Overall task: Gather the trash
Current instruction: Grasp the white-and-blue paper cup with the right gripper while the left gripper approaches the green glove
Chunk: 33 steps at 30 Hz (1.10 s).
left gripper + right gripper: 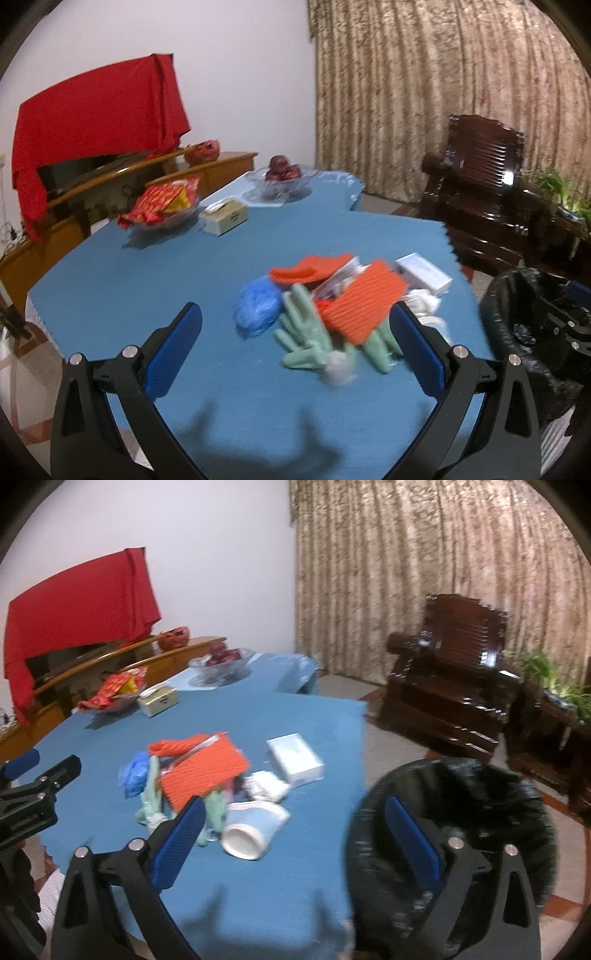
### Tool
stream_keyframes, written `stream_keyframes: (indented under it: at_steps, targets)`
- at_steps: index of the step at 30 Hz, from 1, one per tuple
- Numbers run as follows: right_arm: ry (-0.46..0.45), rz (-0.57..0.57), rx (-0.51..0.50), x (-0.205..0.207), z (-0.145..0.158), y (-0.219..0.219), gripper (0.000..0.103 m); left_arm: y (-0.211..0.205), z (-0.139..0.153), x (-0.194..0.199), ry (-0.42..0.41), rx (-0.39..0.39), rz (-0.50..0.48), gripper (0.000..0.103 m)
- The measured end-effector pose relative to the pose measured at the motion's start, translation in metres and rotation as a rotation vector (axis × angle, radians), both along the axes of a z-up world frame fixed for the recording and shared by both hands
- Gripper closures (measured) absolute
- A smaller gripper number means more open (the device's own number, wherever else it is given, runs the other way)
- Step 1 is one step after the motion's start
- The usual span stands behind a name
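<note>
- Hovering with jaws spread wide and nothing between them, the left gripper (295,347) points down at the heap of trash on the blue table (110,280).
- Framed between its fingers are a pale green glove (303,332), an orange ribbed sheet (362,302) and a blue crumpled wad (258,306), all touching or overlapping.
- Equally wide apart and empty, the right gripper (295,853) straddles the table edge, one finger over the cloth, the other over the black-lined bin (461,812) just beside the table.
- Lying on its side near the heap is a paper cup (255,830), with a white box (295,760) behind it.
- Risk, as I judge it: a grab into this overlapped pile (soft, slippery pieces) could snag several items and drop one short of the bin.
- Both grippers tilt forward and downward, side by side.
</note>
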State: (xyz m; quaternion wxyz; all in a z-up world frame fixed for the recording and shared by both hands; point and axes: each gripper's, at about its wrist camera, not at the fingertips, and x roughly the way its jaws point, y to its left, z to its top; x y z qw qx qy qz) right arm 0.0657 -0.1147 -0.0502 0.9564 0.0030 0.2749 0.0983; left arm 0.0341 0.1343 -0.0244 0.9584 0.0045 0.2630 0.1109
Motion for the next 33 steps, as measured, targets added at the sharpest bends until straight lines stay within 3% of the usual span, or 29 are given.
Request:
stream_keyframes:
  at_steps: [7,14,25,27,29,33]
  targets:
    - [0.091,0.077,-0.045,0.033,-0.054,0.052,0.019,0.021,-0.024,0.005,0.024,0.057,0.038,0.005]
    - [0.166,0.066,-0.082,0.054,-0.094,0.064,0.021,0.036,-0.045,0.017,0.058,0.035,0.05,0.005]
    - [0.258,0.048,-0.057,0.087,-0.122,0.06,0.022,0.029,-0.065,0.04,0.093,0.002,0.016,0.005]
    - [0.271,0.064,-0.054,0.089,-0.125,0.061,0.026,0.026,-0.068,0.045,0.1,0.0,0.009,0.005]
    - [0.287,0.091,-0.047,0.09,-0.126,0.063,0.037,0.024,-0.07,0.048,0.105,-0.001,0.003,0.005]
    - [0.293,0.103,-0.039,0.09,-0.125,0.062,0.04,0.02,-0.076,0.053,0.116,-0.006,-0.007,0.005]
